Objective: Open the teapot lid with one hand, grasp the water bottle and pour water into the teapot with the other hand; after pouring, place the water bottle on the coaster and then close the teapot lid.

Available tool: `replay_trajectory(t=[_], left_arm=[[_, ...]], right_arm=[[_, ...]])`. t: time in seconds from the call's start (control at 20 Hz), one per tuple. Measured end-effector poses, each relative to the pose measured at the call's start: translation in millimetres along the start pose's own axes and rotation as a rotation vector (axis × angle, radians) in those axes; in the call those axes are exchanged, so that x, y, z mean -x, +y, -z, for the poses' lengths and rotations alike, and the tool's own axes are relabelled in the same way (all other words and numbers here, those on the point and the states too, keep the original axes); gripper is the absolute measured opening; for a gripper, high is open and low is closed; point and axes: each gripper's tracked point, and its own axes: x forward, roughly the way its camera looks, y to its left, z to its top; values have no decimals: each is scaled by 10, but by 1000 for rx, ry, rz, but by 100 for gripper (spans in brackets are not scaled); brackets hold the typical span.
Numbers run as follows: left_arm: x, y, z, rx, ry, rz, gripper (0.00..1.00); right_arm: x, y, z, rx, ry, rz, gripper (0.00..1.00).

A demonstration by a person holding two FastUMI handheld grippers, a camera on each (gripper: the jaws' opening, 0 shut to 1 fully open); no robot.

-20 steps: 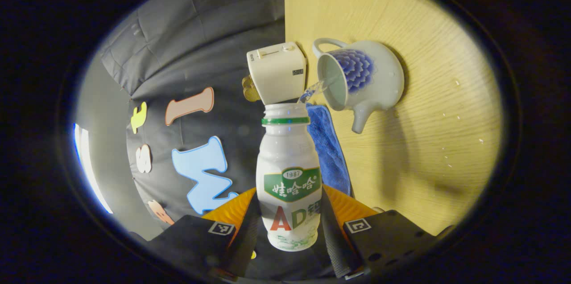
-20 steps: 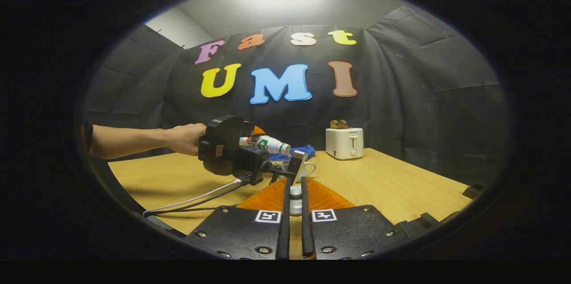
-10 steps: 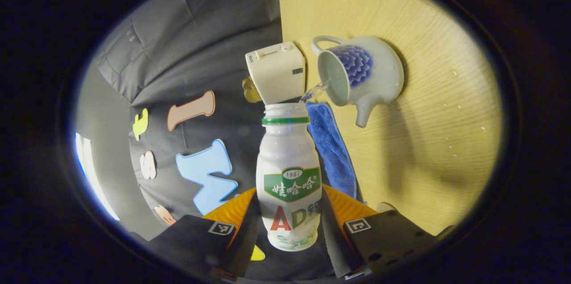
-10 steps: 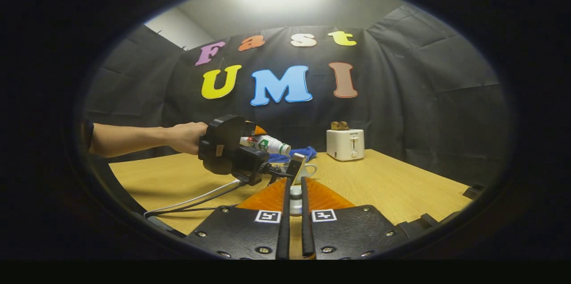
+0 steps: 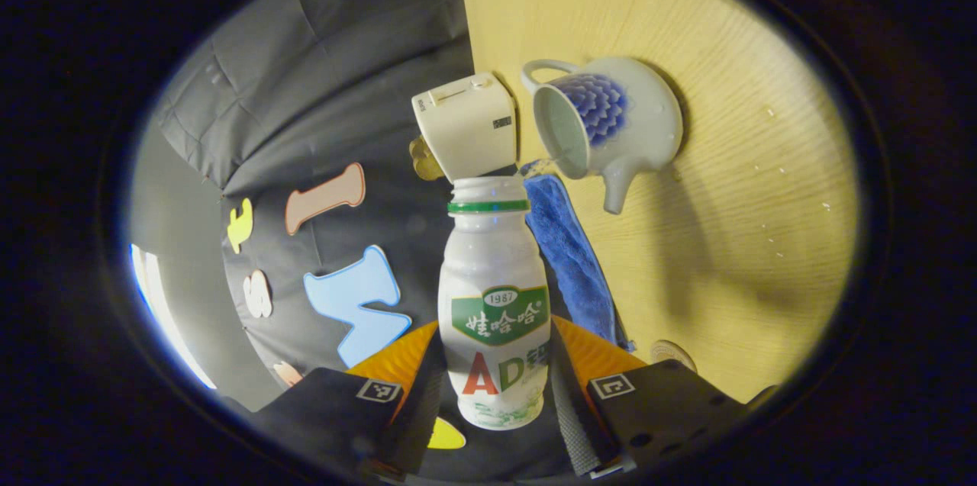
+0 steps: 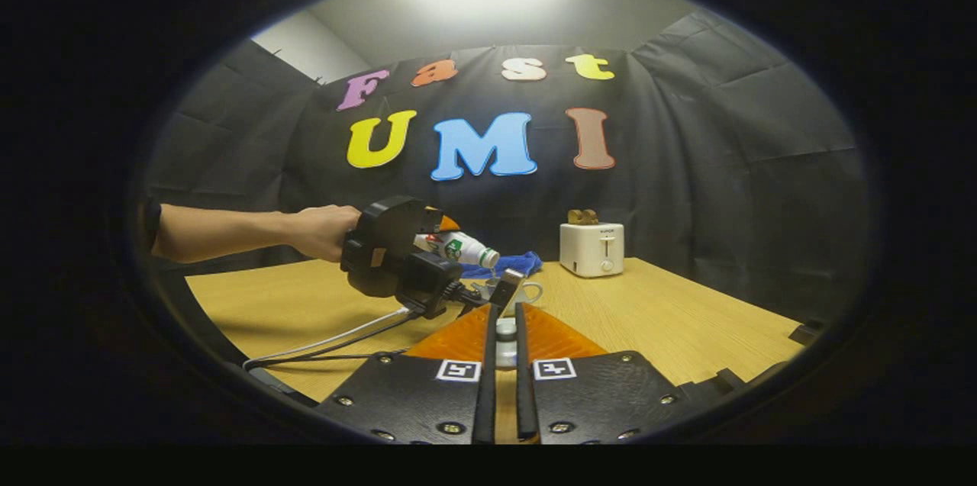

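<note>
Two fingers (image 5: 569, 387) clamp one water bottle (image 5: 494, 303).

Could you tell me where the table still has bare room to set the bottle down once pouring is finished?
The table is bare right of the teapot and in front of the toaster. It is crowded around the teapot: the blue cloth and the left tongs holding the bottle.

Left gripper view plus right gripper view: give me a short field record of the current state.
left gripper: shut on water bottle, tipped toward the teapot
teapot: lid off, mouth facing the bottle, thin stream entering
right gripper: jaws pinched on a small pale piece, probably the lid knob
table: droplets near the teapot
also on table: toaster, blue cloth
</note>
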Motion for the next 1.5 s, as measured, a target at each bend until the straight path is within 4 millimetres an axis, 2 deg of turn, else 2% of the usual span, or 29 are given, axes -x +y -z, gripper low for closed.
replay_trajectory(t=[0.05,0.15,0.2,0.25,0.3,0.4,0.45,0.5,0.55,0.65,0.7,0.75,0.8,0.9,0.95,1.0,1.05,1.15,1.2,1.25,1.3,1.5], left_arm=[[-1,6,-14,-6,-2,1,75],[-2,16,-23,-19,-4,-1,75],[0,22,-22,-26,-4,-2,75],[1,27,-29,-32,-4,-3,75],[-1,32,-28,-39,-5,-4,80],[-2,44,-37,-50,-8,-7,75],[-3,44,-40,-55,-8,-8,75],[-5,52,-42,-60,-10,-11,75],[-9,53,-45,-63,-12,-13,75],[-4,67,-46,-70,-12,-18,78],[2,72,-39,-73,-12,-21,75],[7,70,-34,-75,-11,-24,75],[-2,72,-36,-77,-10,-27,75],[-11,78,-22,-80,-6,-29,75],[-12,73,-23,-82,-5,-30,75],[-13,74,-23,-82,-5,-29,75],[-11,75,-38,-82,-8,-28,75],[-5,78,-53,-82,-18,-28,75],[0,64,-64,-76,-24,-25,75],[8,48,-77,-66,-30,-21,75],[6,33,-86,-46,-40,-14,75],[-45,-88,-132,24,-54,29,75]], right_arm=[[2,1,1,0,2,0,11],[14,-6,-6,1,2,2,11],[18,-12,-2,2,0,3,0],[24,-16,-6,4,-1,4,0],[23,-17,-6,5,-1,6,11],[24,-25,4,3,3,6,11],[22,-27,10,1,4,6,0],[29,-27,11,1,5,7,0],[34,-27,5,2,4,9,11],[31,-33,2,2,4,10,11],[32,-40,13,1,2,10,0],[34,-38,8,-1,1,10,0],[39,-43,18,0,4,12,11],[35,-54,27,-2,7,15,11],[41,-53,25,-3,7,16,0],[42,-47,29,-1,9,17,0],[39,-43,34,-1,10,16,11],[40,-43,42,3,14,16,11],[42,-37,46,5,15,16,0],[41,-39,39,6,16,18,0],[40,-42,53,6,18,19,11],[24,-37,62,8,25,19,11]])
